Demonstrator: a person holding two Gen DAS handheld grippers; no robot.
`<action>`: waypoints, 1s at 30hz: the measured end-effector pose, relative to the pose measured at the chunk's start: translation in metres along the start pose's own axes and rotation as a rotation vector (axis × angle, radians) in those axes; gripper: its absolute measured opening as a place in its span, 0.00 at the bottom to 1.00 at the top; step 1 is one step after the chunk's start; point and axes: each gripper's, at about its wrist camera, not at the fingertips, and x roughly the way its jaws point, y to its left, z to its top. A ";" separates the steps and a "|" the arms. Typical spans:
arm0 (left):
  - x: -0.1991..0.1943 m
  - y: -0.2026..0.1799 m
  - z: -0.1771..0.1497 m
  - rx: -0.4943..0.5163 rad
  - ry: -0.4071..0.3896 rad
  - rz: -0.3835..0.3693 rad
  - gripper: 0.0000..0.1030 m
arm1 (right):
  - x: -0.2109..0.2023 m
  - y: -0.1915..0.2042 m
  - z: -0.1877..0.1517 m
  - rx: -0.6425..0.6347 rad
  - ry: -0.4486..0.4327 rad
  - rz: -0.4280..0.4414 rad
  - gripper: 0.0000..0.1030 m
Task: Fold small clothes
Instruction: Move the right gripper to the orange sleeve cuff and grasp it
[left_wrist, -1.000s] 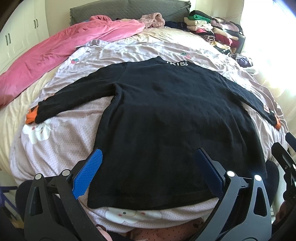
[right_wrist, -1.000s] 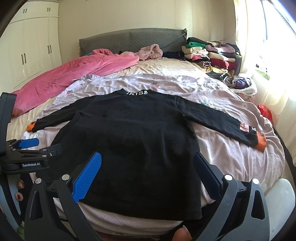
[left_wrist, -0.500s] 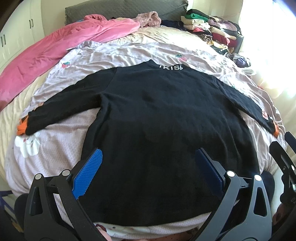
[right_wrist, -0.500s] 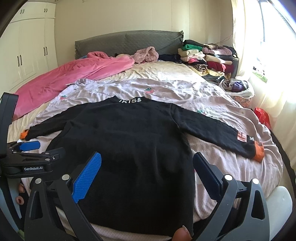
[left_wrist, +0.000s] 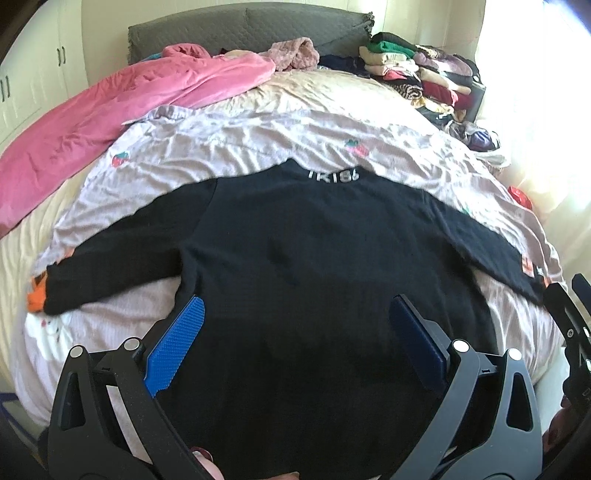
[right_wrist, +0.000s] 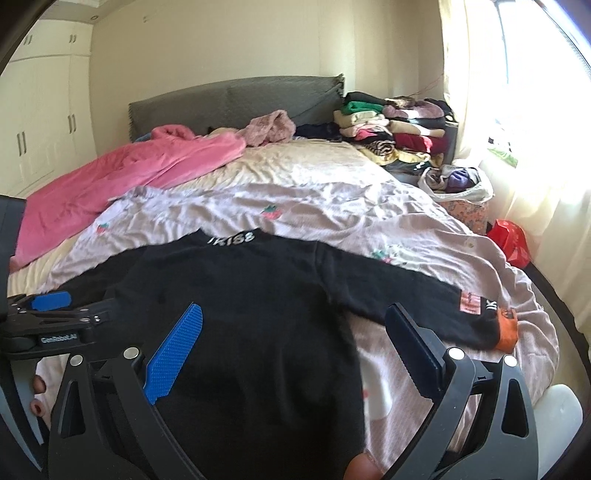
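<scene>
Sweater, black, lies flat on the bed, on top of a lilac sheet with strawberry prints. Collar points to the far side and carries white lettering. Both sleeves are spread out to left and right; each ends in an orange cuff. Right sleeve also bears a small pink patch just beside the cuff.

Left gripper: jaws wide apart, nothing between them, hovering over the near half of the sweater body. Contact with the cloth cannot be told.

Right gripper: jaws likewise wide apart and empty, over the sweater's right edge, one finger above black cloth, the other above the sheet near the right sleeve.

Pink blanket lies along the far left of the bed. Stack of folded clothes sits at the far right, by the grey headboard. White wardrobe stands on the left.
</scene>
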 end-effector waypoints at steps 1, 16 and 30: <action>0.002 -0.002 0.006 0.000 -0.005 0.000 0.91 | 0.002 -0.003 0.003 0.006 -0.002 -0.005 0.96; 0.027 -0.033 0.051 0.025 -0.015 -0.035 0.91 | 0.031 -0.079 0.032 0.140 -0.029 -0.145 0.96; 0.055 -0.107 0.079 0.140 -0.011 -0.078 0.91 | 0.042 -0.178 0.062 0.332 -0.071 -0.264 0.96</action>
